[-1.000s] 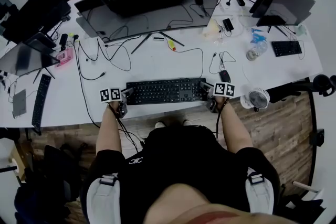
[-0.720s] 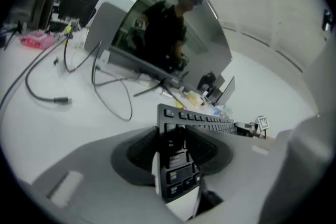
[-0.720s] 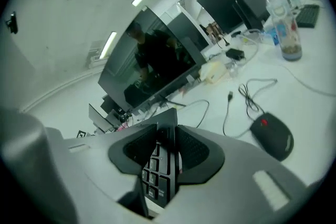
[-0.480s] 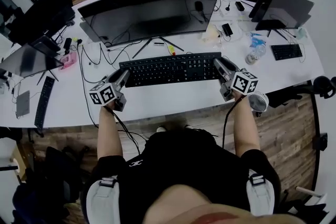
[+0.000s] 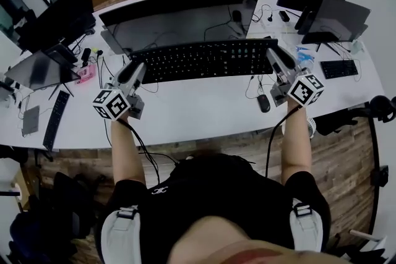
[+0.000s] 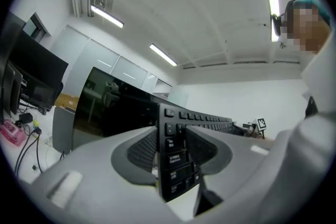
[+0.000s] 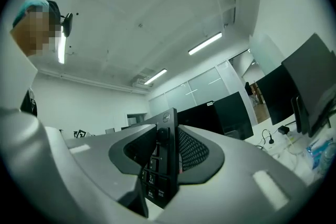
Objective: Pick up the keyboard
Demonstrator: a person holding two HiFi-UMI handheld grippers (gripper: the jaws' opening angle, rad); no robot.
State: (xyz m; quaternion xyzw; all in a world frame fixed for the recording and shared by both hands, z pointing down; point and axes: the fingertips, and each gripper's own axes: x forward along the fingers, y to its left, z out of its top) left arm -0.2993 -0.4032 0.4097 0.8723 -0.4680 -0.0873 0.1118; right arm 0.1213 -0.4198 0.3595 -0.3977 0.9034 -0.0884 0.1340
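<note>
The keyboard (image 5: 204, 60) is held by both short ends, spanning the gap between the two tools. The left tongs (image 5: 137, 67) are clamped on its left end, and the right tongs (image 5: 275, 54) are clamped on its right end. Each gripper view shows the pads pressing the top and underside of the board, with the key rows running away between the jaws. In the head view the keyboard lies roughly level, keys upward. It appears clear of the worktop (image 5: 198, 117), in front of the lower edge of the curved monitor (image 5: 179, 15). A mouse (image 5: 264, 103) rests on the worktop below the right end, apart from the board. The step in hand is judged to be the lift itself, and the pickup appears essentially complete because nothing visibly supports the board other than the two grips. Whether a cable trails from the keyboard cannot be told. The next move calls for equal height at both ends, unchanged spacing between the tongs, and firm closure, since a slack grip on either end would let the board pivot or drop.
</note>
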